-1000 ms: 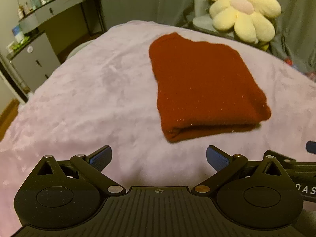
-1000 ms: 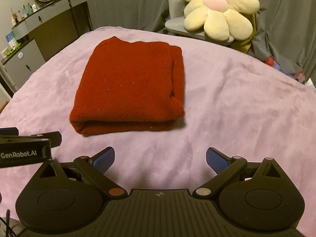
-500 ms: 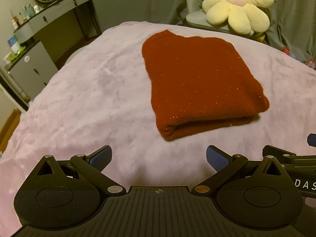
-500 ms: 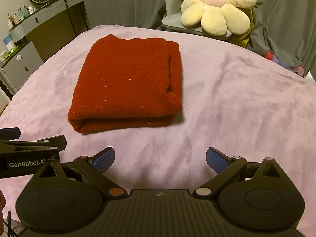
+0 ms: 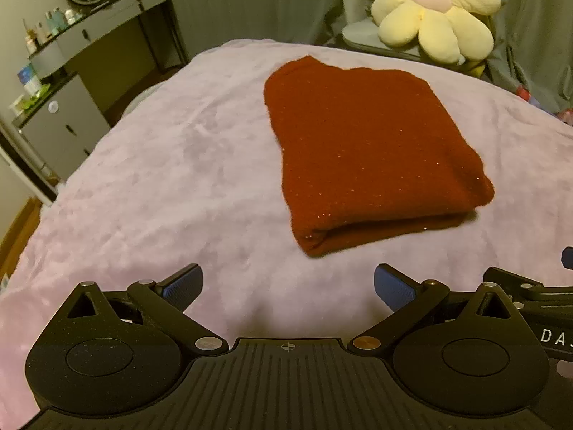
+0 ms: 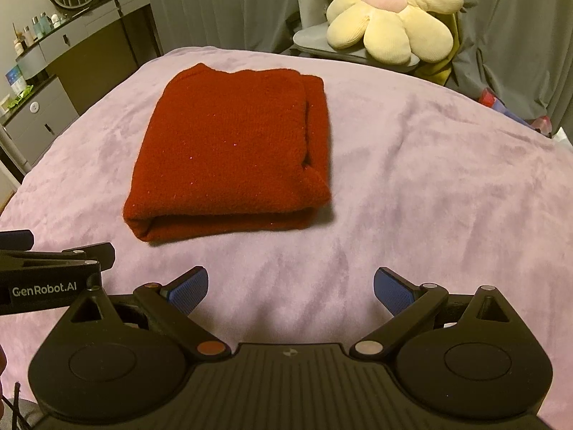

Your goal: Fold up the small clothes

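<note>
A lilac plush bed cover — one folded red garment (neatly squared) lies on it.

Across the last second the sweater shifts slightly left and up in the left wrist view, and its near folded edge sits higher in the right wrist view. The left gripper shows more of its body at the left border of the right wrist view. The cushion appears lower and larger there.
</note>
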